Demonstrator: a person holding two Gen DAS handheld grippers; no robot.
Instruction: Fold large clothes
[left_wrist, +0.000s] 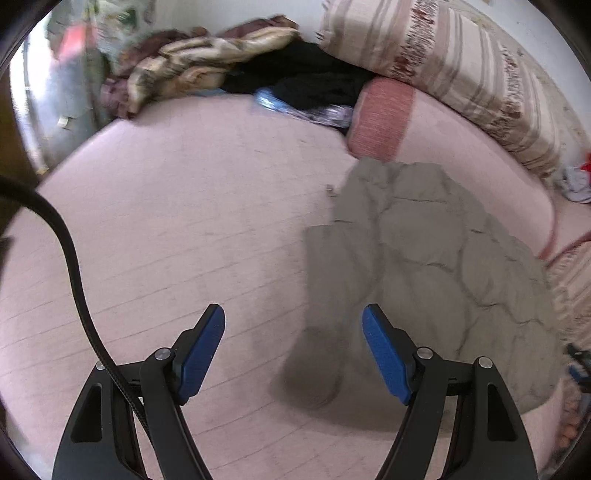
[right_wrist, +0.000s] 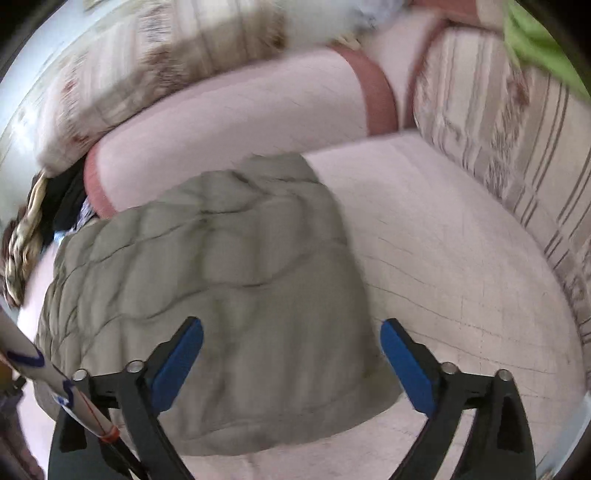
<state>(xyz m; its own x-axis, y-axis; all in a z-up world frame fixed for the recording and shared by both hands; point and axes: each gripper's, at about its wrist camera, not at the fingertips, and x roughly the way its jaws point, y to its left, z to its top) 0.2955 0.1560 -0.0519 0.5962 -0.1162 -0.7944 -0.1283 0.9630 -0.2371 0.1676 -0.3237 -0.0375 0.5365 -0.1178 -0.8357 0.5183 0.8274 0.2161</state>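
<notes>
A grey-green quilted jacket (left_wrist: 436, 273) lies folded on the pale pink bed sheet (left_wrist: 177, 229), to the right in the left wrist view; one sleeve (left_wrist: 321, 332) hangs toward the near side. My left gripper (left_wrist: 293, 314) is open and empty, hovering above the sheet with the sleeve between its fingers' line of sight. In the right wrist view the jacket (right_wrist: 229, 280) fills the centre. My right gripper (right_wrist: 291, 328) is open and empty just above the jacket's near edge.
A pink bolster (left_wrist: 380, 118) and striped cushions (left_wrist: 472, 70) line the far side. A heap of dark and patterned clothes (left_wrist: 229, 70) lies at the back left. A striped cushion (right_wrist: 509, 140) borders the right; green cloth (right_wrist: 543, 48) lies on it.
</notes>
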